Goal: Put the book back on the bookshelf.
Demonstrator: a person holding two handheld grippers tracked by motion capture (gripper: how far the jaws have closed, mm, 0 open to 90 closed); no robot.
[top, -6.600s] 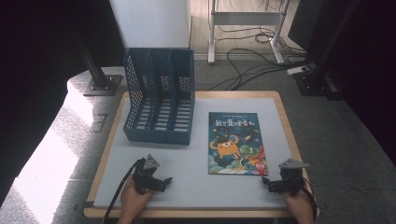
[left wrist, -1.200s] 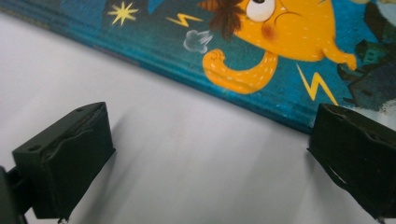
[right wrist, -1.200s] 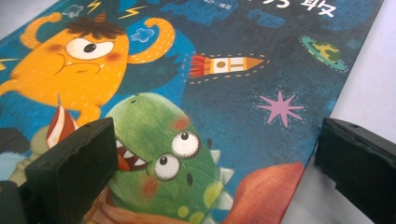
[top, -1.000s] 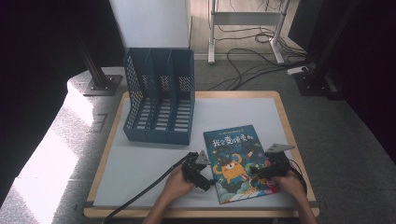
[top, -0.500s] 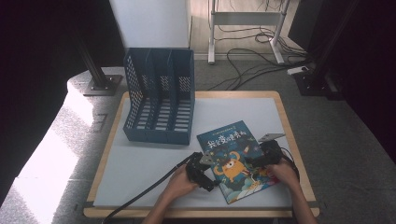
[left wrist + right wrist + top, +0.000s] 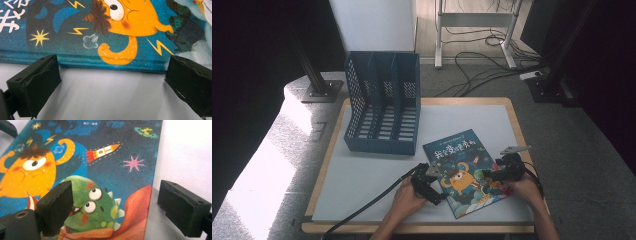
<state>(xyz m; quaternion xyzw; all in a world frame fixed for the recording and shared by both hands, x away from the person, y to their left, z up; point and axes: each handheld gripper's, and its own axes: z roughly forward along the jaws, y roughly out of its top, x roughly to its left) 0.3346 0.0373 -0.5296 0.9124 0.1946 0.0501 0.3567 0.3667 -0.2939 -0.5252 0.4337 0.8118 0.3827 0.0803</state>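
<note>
Compared with the frame half a second earlier, both grippers are seen almost unmoved at the book's two long edges, and the book is shown turned slightly further, its far end swung toward the table's left. Left gripper [image 6: 430,181]: held by the left hand [image 6: 404,199] at the book's left edge, its black cable [image 6: 362,207] trailing off toward the near left corner; in the left gripper view its jaws [image 6: 110,85] are spread wide apart with bare white table between them and the book's spine edge lying just beyond the tips, nothing being clamped. Right gripper [image 6: 492,175]: held by the right hand [image 6: 523,187] at the book's right edge, a grey three-cornered plate [image 6: 513,149] carried on top; in the right gripper view its jaws [image 6: 112,205] are likewise open, one over the cover and the other outside the cover's edge above the table, so that the edge is straddled but not pinched. Picture book [image 6: 464,170] [image 6: 105,32] [image 6: 82,170]: laid flat, cover up, on the near right part of the white table [image 6: 377,170], rotated askew to the table's edges, an orange creature and a green creature printed on dark blue. Blue file rack [image 6: 384,110]: stood at the far left of the table, three open compartments, well apart from the book
</note>
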